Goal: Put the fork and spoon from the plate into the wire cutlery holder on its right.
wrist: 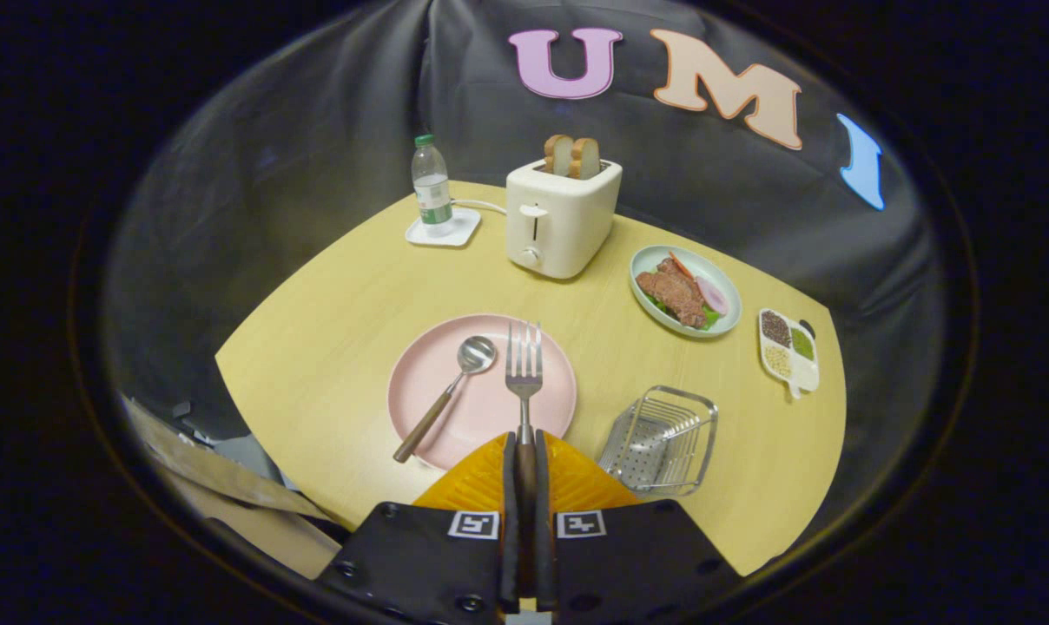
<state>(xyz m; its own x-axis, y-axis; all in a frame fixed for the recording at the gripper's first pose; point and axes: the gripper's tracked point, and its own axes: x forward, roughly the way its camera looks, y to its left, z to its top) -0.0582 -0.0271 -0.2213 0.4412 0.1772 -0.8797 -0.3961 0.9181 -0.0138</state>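
Gripper pinching fork by handle, tines at 12, ready to carry. Holder at 3 of plate; spoon waits on plate.

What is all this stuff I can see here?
table: one, light wood, under everything
plate: one, pink, ahead of the tool
spoon: one, steel with brown handle, lying on the plate
fork: one, steel with brown handle, tines over the plate
wire cutlery holder: one, silver, right of the plate
toaster: one, cream, two bread slices in it
water bottle: one, clear, green cap, on white coaster
food dish: one, pale green
divided tray: one, white
tool: one, fingers shut on the fork's handle
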